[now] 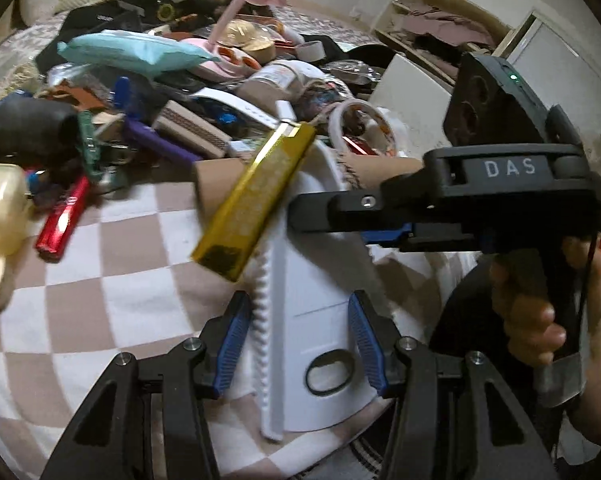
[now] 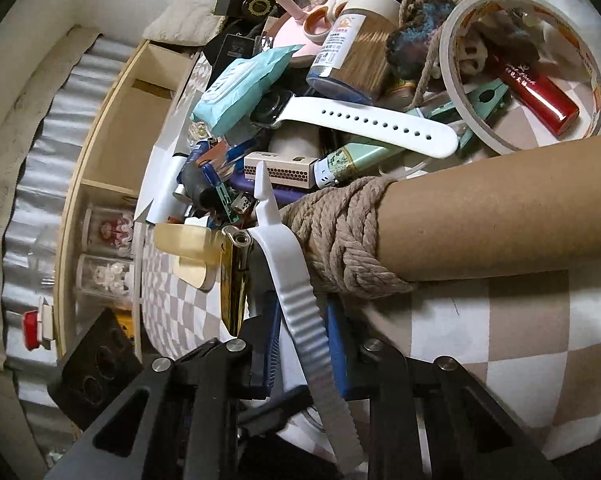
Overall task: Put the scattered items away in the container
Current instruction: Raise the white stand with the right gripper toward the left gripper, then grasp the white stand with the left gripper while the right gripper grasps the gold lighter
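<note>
Tools sharing one load: left tool [image 1: 298, 344] and right tool [image 2: 300, 346] both clamp white serrated piece [image 1: 300, 320], steadying gold bar [image 1: 256, 200] resting atop

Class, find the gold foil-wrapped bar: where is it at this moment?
In the left wrist view, the gold bar sits mid-frame, tilted across the white serrated tool, ahead of the left gripper, beside the cardboard tube.

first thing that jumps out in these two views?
The white serrated plastic tool, held between the fingers of the left gripper in the foreground, with a shiny gold box lying across it. Behind sits a heap of clutter on the checkered cloth; in the right wrist view, a rope-wrapped cardboard tube spans the right side.
</note>
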A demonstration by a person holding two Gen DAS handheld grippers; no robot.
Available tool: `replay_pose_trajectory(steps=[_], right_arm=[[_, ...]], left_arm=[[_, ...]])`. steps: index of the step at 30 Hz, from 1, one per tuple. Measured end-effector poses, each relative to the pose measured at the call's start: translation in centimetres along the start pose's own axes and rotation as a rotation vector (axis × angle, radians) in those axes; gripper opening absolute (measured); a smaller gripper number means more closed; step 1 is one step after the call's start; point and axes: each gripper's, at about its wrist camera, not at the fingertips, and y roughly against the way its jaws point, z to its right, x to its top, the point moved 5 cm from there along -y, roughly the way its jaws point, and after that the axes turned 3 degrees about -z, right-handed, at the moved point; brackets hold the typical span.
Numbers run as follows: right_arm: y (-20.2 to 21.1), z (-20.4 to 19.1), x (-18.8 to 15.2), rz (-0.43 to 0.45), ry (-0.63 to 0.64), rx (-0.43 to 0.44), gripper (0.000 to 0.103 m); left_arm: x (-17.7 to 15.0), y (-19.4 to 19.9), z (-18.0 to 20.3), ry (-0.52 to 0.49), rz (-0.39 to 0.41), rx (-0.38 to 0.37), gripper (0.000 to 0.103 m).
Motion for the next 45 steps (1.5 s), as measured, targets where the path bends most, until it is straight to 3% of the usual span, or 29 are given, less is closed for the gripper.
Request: replay_pose_trajectory(steps=[3, 6, 10, 13, 14, 15, 19, 27, 34, 45], right_arm=[[0.0, -0.3, 0.1, -0.001, 0.020, -0.015, 0.024], [0.1, -0.8, 0.2, 0.001, 0.056, -0.048, 0.027], [0.9, -1.5, 0.1, 0.038, 0.140, -0.133, 0.038], [1.8, -2.5, -0.4, 0.055, 0.250, -0.210, 0.057], [2.2, -3.0, -0.7, 0.065, 0.299, -0.244, 0.072], [2.7, -3.7, -1.1, 0.090, 0.373, -0.294, 0.079], [4.3, -7.0, -2.6, 0.159, 0.687, -0.448, 0.080], [1.7, -9.8, -3.4, 0.068, 0.993, -0.492, 0.079], [-0.3, -10.1, -3.3, -0.031, 1.070, -0.475, 0.079], [-1.7, -9.0, -2.2, -0.114, 1.139, -0.570, 0.079]], left_arm=[[0.0, 0.2, -0.4, 0.029, 0.004, -0.025, 0.042], [-0.1, 0.4, -0.8, 0.070, 0.000, -0.065, 0.026], [-0.2, 0.6, -0.9, 0.082, 0.005, -0.071, 0.024], [-0.2, 0.6, -0.9, 0.084, 0.006, -0.072, 0.024], [-0.2, 0.6, -0.9, 0.083, 0.007, -0.070, 0.024], [-0.2, 0.6, -0.8, 0.079, 0.010, -0.066, 0.024], [-0.3, 0.7, -0.9, 0.087, 0.015, -0.067, 0.024], [-0.1, 1.0, -2.2, 0.163, 0.027, -0.110, 0.019], [-0.4, 1.2, -2.6, 0.178, 0.033, -0.115, 0.018], [-1.0, 1.5, -2.8, 0.196, 0.034, -0.096, 0.018]])
